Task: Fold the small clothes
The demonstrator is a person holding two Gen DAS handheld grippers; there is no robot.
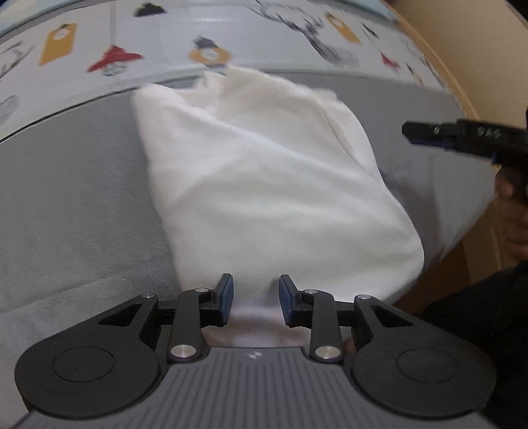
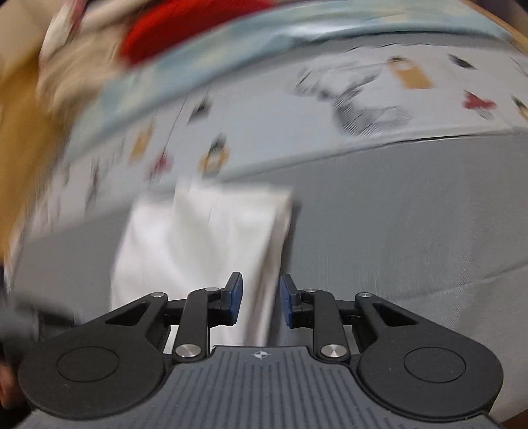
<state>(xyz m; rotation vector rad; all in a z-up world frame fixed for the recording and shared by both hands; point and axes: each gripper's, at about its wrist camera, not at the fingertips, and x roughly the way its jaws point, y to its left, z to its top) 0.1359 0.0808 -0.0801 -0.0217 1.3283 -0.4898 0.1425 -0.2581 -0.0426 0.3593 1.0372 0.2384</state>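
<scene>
A white garment (image 1: pixel 260 184) lies folded into a long shape on a grey cloth (image 1: pixel 76 204). My left gripper (image 1: pixel 256 298) is open, its blue pads on either side of the garment's near edge. My right gripper (image 2: pixel 260 302) is open over the right edge of the same white garment (image 2: pixel 201 237); that view is motion-blurred. The right gripper also shows in the left wrist view (image 1: pixel 462 138), at the right, above the grey cloth and apart from the garment.
A patterned sheet (image 1: pixel 211 36) with cartoon prints lies beyond the grey cloth. A wooden bed frame (image 1: pixel 468 66) runs along the right. Something red (image 2: pixel 184 26) and a light blue fabric (image 2: pixel 297 43) lie at the far side, blurred.
</scene>
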